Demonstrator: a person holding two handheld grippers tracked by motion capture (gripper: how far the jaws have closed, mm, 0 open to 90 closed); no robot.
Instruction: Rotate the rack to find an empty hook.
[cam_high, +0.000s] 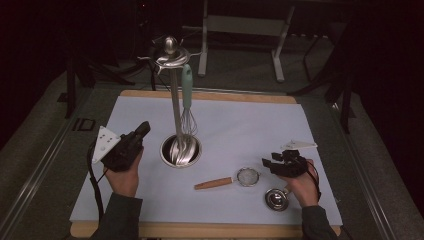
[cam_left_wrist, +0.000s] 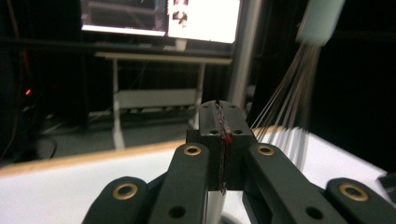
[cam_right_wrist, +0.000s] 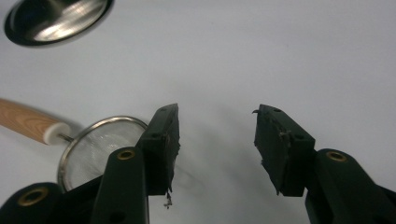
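Strainer (cam_high: 247, 176): beside the open, empty right hand-held gripper (cam_high: 270, 164), wooden handle toward worktop's left edge; left hand-held gripper (cam_high: 141, 131) shut, empty, farther.

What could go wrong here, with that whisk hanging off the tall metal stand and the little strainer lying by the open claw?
The whisk hangs from the top of the stand; a bump from the shut, empty left gripper close by could swing it or tip the stand. The right gripper is open beside the strainer, with nothing between its pads; closing there may catch only the rim and flip it. The small metal cup under that hand could get knocked.
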